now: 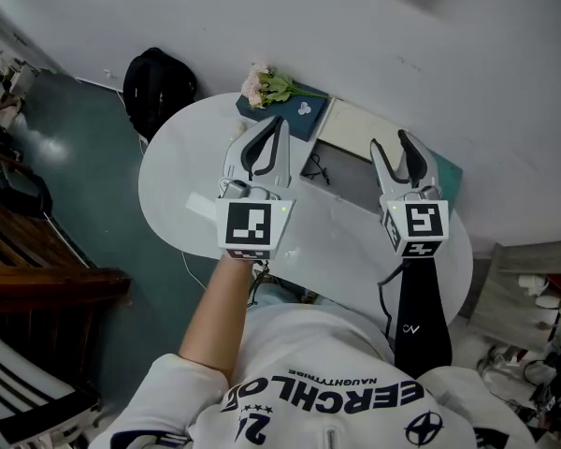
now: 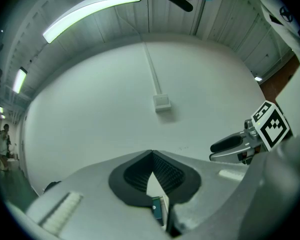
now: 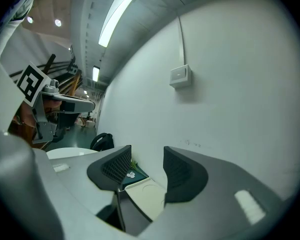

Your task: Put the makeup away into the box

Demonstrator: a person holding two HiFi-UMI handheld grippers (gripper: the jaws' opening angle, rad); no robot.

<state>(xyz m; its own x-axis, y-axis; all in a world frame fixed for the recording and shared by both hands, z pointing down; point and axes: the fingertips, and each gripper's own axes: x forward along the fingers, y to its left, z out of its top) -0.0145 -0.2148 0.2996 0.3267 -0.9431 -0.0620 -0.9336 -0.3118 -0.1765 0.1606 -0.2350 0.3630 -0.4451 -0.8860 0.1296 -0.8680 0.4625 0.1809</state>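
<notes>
A teal box (image 1: 293,120) with a white bow on it lies at the far side of the white oval table (image 1: 168,185). A cream panel (image 1: 355,131) lies beside it on the right. My left gripper (image 1: 280,122) hovers just in front of the box, its jaws touching at the tips with nothing between them. My right gripper (image 1: 390,141) hangs over the cream panel's right end, open and empty. In the right gripper view the teal box (image 3: 132,175) and cream panel (image 3: 146,196) show between the spread jaws (image 3: 147,156). No makeup item is clearly visible.
Pink flowers (image 1: 265,84) rest on the box's far left corner. A thin black cable (image 1: 318,169) lies on the table between the grippers. A black backpack (image 1: 159,87) sits on the green floor to the left. A white wall (image 1: 374,36) runs close behind the table.
</notes>
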